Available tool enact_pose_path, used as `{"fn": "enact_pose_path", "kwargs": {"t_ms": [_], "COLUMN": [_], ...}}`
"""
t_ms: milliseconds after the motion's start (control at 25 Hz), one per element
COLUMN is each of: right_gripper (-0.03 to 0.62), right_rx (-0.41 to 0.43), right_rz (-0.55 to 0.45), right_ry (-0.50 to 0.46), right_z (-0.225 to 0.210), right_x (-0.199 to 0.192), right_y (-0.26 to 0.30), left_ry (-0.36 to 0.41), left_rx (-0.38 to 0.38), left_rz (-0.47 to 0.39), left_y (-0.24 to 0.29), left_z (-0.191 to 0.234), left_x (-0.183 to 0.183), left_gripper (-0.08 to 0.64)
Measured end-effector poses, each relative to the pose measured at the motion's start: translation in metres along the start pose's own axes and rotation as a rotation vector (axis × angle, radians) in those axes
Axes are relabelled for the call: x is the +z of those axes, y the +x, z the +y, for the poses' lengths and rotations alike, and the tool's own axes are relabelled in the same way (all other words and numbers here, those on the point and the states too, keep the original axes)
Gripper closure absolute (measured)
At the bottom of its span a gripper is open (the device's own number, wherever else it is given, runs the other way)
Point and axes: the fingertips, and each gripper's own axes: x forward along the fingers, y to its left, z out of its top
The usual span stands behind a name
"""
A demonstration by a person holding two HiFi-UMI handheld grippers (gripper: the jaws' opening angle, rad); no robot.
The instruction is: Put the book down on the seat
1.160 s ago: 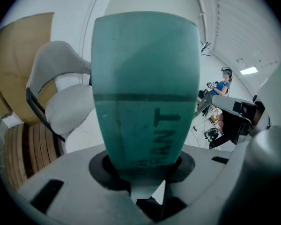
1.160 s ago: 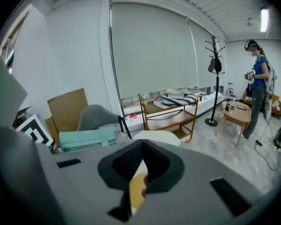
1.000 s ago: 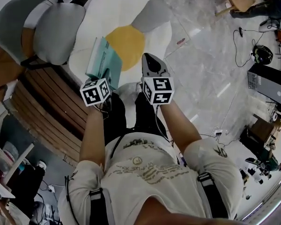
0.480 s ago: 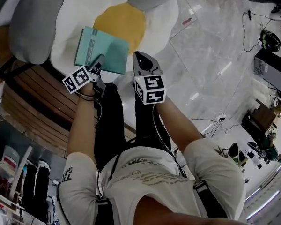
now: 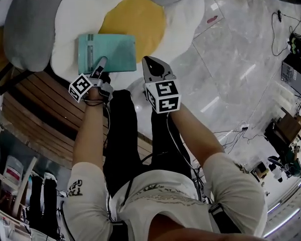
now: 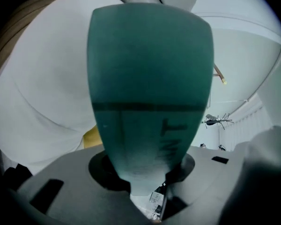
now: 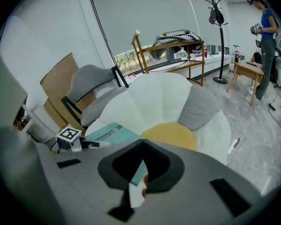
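Left tool (image 5: 101, 63) pinches the book (image 5: 113, 50), which blocks its own view; right tool (image 5: 149, 63) pressed together, empty.

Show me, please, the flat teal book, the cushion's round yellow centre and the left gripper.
flat teal book (image 5: 110, 51), head view, cover's middle.
round yellow centre (image 5: 135, 21), head view, its middle.
left gripper (image 5: 101, 63), head view, between its fingertips.

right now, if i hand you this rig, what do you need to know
Left gripper: shut on the near edge of the book.
Right gripper: shut, empty, beside the book.
Book: flat over the white part of the seat, next to the yellow centre; it looks set down, though full contact is not certain.
Done: book brought to the seat.
Left: open the left gripper and pull it clear.
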Motion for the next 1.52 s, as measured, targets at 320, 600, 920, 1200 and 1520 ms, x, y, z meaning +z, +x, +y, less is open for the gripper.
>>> {"fn": "enact_pose_path", "kwargs": {"t_ms": [320, 600, 920, 1200, 1520], "right_gripper": [0.566, 0.566, 0.566, 0.566, 0.566], "right_rx": [-0.014, 0.009, 0.041, 0.054, 0.047], "right_rz": [0.05, 0.06, 0.047, 0.043, 0.049], "right_ry": [0.018, 0.006, 0.002, -0.005, 0.002], "right_z": [-0.012, -0.003, 0.004, 0.005, -0.007], "right_x": [-0.034, -0.041, -0.034, -0.035, -0.036], "right_y": [0.008, 0.011, 0.014, 0.009, -0.005], "left_ry": [-0.002, -0.003, -0.082, -0.083, -0.091], "left_rx": [0.049, 0.068, 0.113, 0.203, 0.242], "left_rz": [-0.035, -0.053, -0.072, -0.069, -0.027], "left_y": [0.021, 0.012, -0.003, -0.026, -0.041], "left_z": [0.03, 0.049, 0.066, 0.085, 0.08], "left_x": [0.006, 0.006, -0.004, -0.016, -0.041], "left_gripper": [0.396, 0.378, 0.305, 0.287, 0.287]}}
